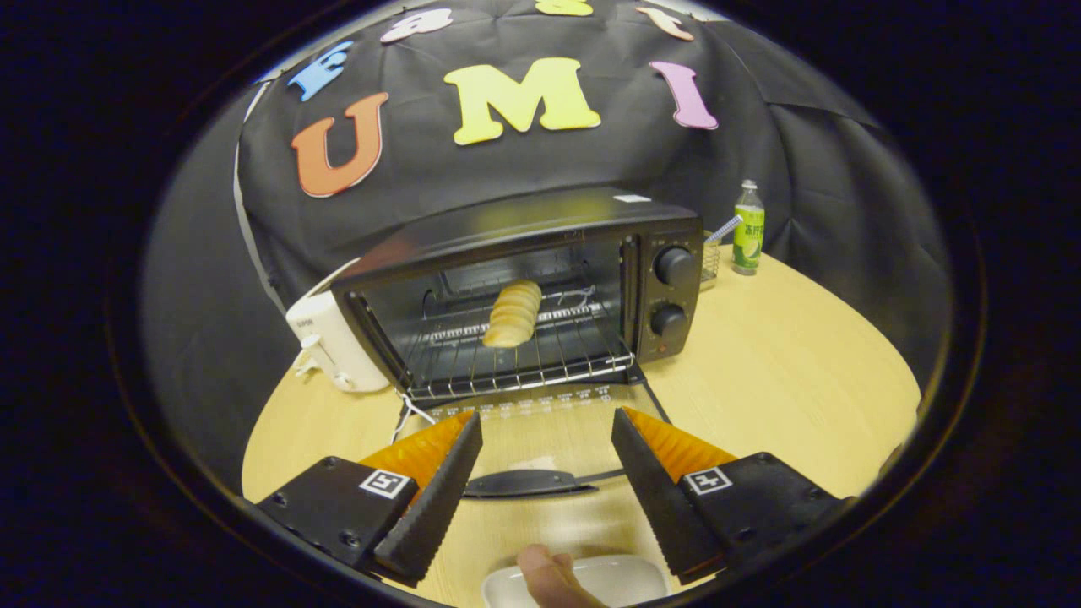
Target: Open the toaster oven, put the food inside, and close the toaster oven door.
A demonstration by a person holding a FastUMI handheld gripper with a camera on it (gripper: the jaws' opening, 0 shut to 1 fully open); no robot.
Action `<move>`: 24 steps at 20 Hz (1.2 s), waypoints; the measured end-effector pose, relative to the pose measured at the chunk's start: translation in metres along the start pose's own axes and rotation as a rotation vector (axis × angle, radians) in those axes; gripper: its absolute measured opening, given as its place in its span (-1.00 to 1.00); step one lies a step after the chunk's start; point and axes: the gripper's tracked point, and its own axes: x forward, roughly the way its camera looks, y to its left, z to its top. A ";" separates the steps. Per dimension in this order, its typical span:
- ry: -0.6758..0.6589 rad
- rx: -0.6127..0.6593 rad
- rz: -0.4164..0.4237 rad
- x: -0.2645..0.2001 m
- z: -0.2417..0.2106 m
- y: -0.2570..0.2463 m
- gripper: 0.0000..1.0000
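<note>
A black toaster oven stands on the wooden table with its glass door folded down flat toward me. A pale yellow ridged pastry lies on the wire rack inside. My gripper is open, its two black-and-orange fingers spread wide just above the lowered door, with nothing between them. The door's black handle lies between the fingers, below their tips. The pastry is well beyond the fingertips.
A white plate lies at the near table edge with a person's fingertip on it. A white appliance sits left of the oven. A green bottle and a small wire holder stand behind the oven's right side.
</note>
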 end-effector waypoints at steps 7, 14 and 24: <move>0.104 -0.093 0.013 -0.008 -0.055 0.009 1.00; 0.151 -0.080 0.066 0.001 -0.090 0.024 1.00; 0.169 0.019 0.062 0.018 -0.089 0.015 1.00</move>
